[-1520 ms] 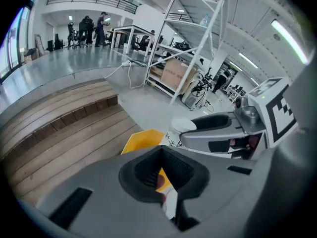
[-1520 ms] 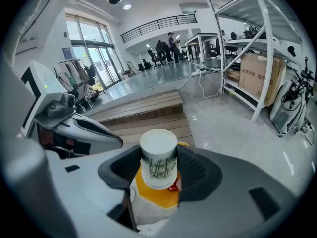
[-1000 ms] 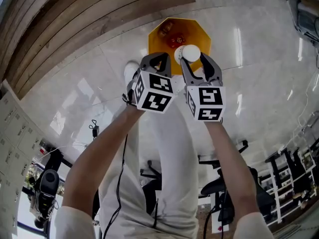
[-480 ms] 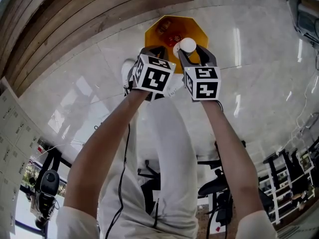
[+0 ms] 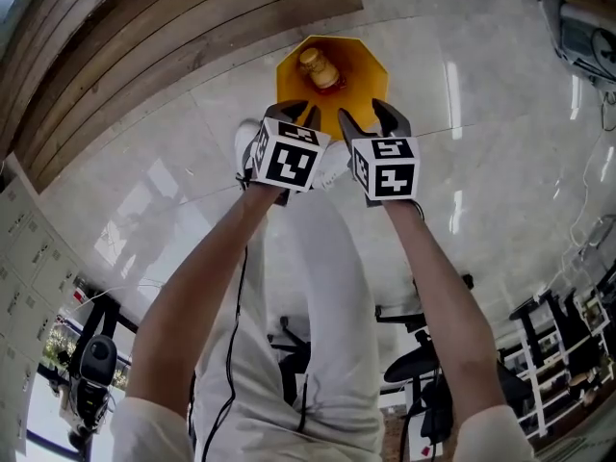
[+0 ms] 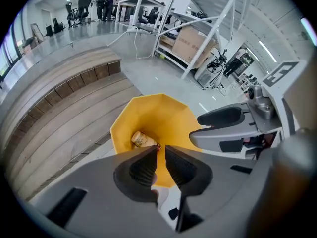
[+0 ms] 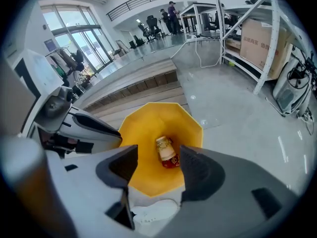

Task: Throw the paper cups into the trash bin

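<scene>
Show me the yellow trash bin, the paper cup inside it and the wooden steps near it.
yellow trash bin [image 5: 363, 70]: head view, bare inner wall on the right side.
paper cup [image 7: 164, 147]: right gripper view, its pale side.
wooden steps [image 5: 144, 37]: head view, middle of a plank.

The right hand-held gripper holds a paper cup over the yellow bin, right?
The right hand-held gripper is over the yellow bin, but its jaws have just been opening, empty; the right gripper view shows the paper cup inside the bin.
</scene>
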